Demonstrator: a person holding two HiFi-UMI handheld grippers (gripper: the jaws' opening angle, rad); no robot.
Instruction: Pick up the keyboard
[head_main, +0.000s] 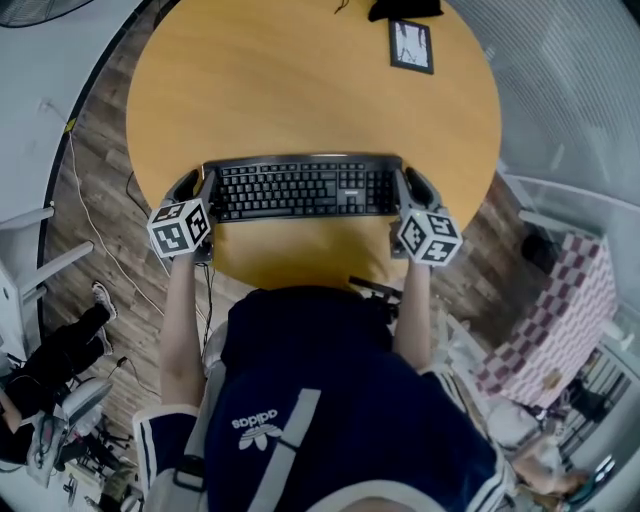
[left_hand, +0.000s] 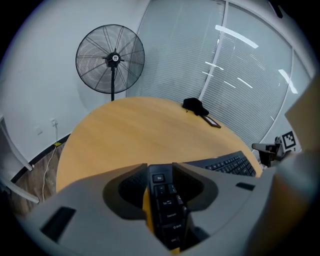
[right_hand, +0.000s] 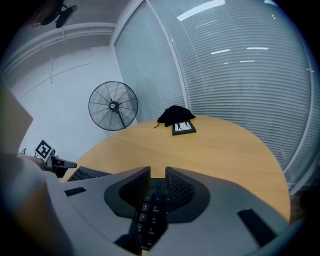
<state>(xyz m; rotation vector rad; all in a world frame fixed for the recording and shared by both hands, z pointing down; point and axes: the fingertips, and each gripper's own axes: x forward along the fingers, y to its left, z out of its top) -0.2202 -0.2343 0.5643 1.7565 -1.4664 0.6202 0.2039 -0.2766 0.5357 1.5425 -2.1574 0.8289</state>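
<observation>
Keyboard: we see the black keyboard (head_main: 300, 188) lying flat on the near half of the round wooden surface (head_main: 300, 90), its long side across our view and a gripper at each short end.

Left gripper: the left gripper (head_main: 200, 188) is at the keyboard's left end. In the left gripper view its fingers (left_hand: 195, 182) stand apart, straddling the end column of keys. A strip of bare wood shows between the outer finger and the keyboard's edge, so we see no grip on it.

Right gripper: the right gripper (head_main: 412, 190) is at the keyboard's right end. In the right gripper view its fingers (right_hand: 180, 190) are also apart, with the end keys showing in the gap between them. We read them as open around the edge, not clamped.

Marker cubes: one marker cube (head_main: 180, 227) sits on the left gripper and the other (head_main: 430, 236) on the right, both just off the keyboard's near corners.

Far side of the surface: a small picture frame (head_main: 411, 45) lies flat there, well apart from the keyboard, with a black object (head_main: 405, 8) just beyond it.

Room: a standing fan (left_hand: 110, 59) is behind the surface, and window blinds (right_hand: 240, 75) run along one wall.
</observation>
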